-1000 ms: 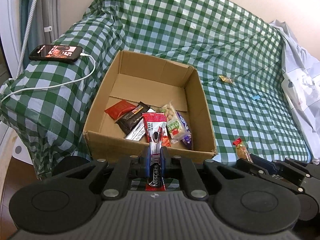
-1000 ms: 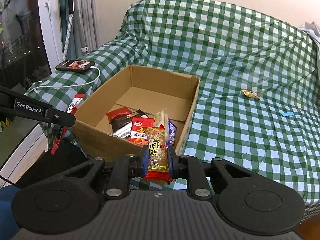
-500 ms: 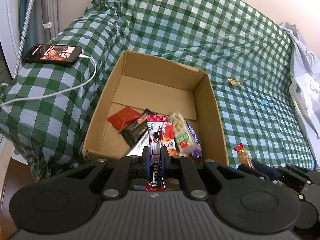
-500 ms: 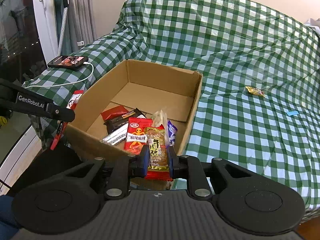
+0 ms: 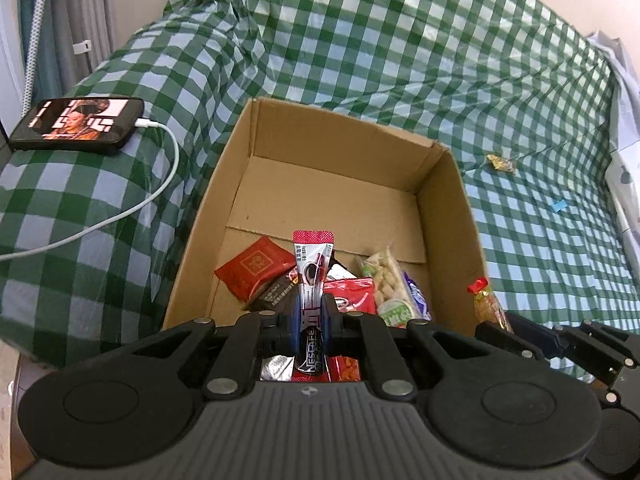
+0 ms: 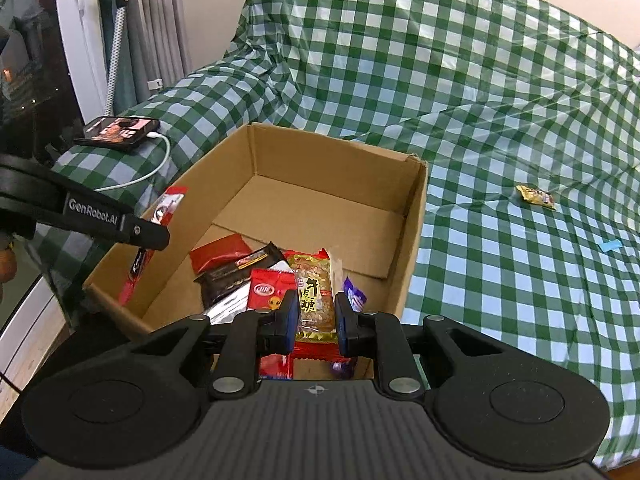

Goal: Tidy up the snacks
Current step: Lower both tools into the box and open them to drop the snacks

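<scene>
left gripper (image 5: pixel 311 322) clamping Nescafe stick (image 5: pixel 313 276), right gripper (image 6: pixel 316 312) clamping peanut candy pack (image 6: pixel 314 294), both over cardboard box (image 6: pixel 412 240) near edge

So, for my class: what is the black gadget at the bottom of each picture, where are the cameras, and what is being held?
Each picture comes from a camera mounted on a hand-held gripper, looking forward along its two fingers; a person holds one in each hand. The left gripper is shut on a coffee stick. The right gripper is shut on a peanut candy bar. Both hang over a cardboard box holding other snacks, on a checked cloth. One candy lies loose on the cloth; a phone charges nearby.
</scene>
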`<action>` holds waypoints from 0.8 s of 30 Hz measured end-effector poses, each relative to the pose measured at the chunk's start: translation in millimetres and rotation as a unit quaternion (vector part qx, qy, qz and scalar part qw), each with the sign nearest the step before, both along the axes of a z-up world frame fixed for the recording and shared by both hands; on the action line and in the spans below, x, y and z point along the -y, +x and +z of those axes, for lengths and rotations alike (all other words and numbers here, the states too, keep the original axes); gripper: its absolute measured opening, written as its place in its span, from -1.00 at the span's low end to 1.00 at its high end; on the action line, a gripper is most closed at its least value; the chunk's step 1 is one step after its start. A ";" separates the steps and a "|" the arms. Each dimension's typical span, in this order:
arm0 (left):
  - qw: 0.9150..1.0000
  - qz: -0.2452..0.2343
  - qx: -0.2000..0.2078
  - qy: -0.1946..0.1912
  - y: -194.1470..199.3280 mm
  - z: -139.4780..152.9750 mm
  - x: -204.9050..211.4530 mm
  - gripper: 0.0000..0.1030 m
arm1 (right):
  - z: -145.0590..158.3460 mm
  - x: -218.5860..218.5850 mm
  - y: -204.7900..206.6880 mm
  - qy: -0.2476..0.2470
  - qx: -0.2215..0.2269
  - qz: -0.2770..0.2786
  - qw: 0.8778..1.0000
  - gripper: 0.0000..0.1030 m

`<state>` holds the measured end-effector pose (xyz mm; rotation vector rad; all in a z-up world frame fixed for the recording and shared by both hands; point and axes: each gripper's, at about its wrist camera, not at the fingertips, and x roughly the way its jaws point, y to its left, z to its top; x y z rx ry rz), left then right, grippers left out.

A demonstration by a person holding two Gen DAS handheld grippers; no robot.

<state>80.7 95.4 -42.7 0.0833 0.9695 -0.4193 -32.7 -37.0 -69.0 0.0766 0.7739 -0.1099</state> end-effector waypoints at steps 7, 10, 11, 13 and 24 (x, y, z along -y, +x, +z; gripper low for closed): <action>1.000 -0.001 -0.017 0.017 29.6 -22.0 11.4 -0.77 | -17.0 8.7 31.3 0.005 -0.014 -0.005 1.000 -0.61; 0.999 -0.001 -0.023 0.023 39.9 -29.9 15.3 -0.77 | -24.3 13.0 41.8 0.008 -0.021 -0.008 1.000 -0.61; 0.999 0.000 -0.024 0.026 42.8 -32.2 16.3 -0.77 | -26.8 14.4 44.7 0.009 -0.023 -0.008 1.000 -0.61; 0.999 0.000 -0.024 0.031 47.9 -36.9 18.0 -0.75 | -31.9 16.3 49.9 0.009 -0.028 -0.009 1.000 -0.61; 0.997 0.013 0.045 0.065 44.5 -34.2 16.3 0.99 | -41.2 36.1 71.0 0.076 -0.033 -0.049 0.995 0.28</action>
